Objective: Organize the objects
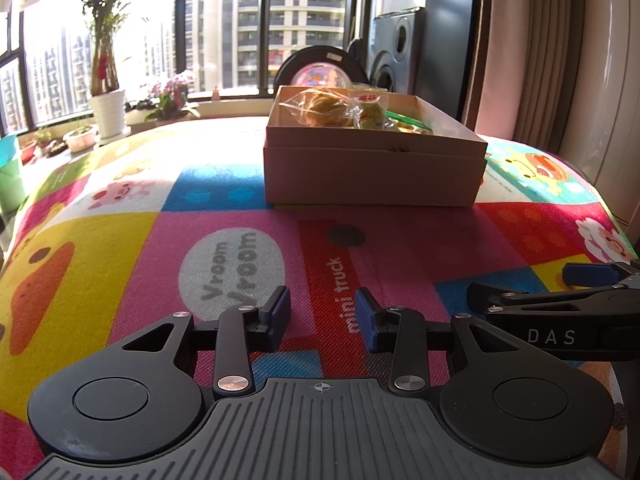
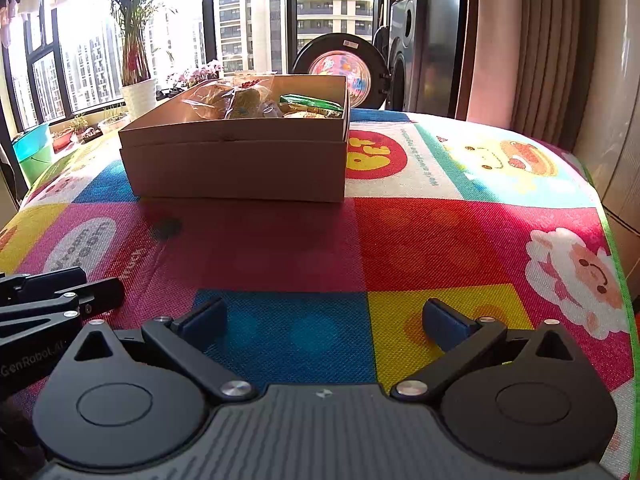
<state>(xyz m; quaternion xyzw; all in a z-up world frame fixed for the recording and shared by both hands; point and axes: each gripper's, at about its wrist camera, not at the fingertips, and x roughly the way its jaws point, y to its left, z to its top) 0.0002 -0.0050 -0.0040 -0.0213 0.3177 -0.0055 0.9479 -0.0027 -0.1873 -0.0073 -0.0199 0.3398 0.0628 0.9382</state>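
Note:
An open brown cardboard box [image 1: 374,172] [image 2: 236,164] sits on the colourful play mat, holding several wrapped snacks: a clear bag of buns [image 1: 320,110] [image 2: 212,102] and a green packet [image 2: 310,102]. My left gripper [image 1: 322,318] hovers low over the mat well in front of the box, open, with nothing between its blue pads. My right gripper [image 2: 324,320] is also low over the mat, open wide and empty. Each gripper shows at the edge of the other's view.
The cartoon mat [image 1: 120,240] [image 2: 440,240] covers the table. Behind it stand a window sill with potted plants [image 1: 106,112], a green tub [image 2: 34,152], a washing machine with its round door open [image 2: 340,68], and curtains [image 2: 540,60] at the right.

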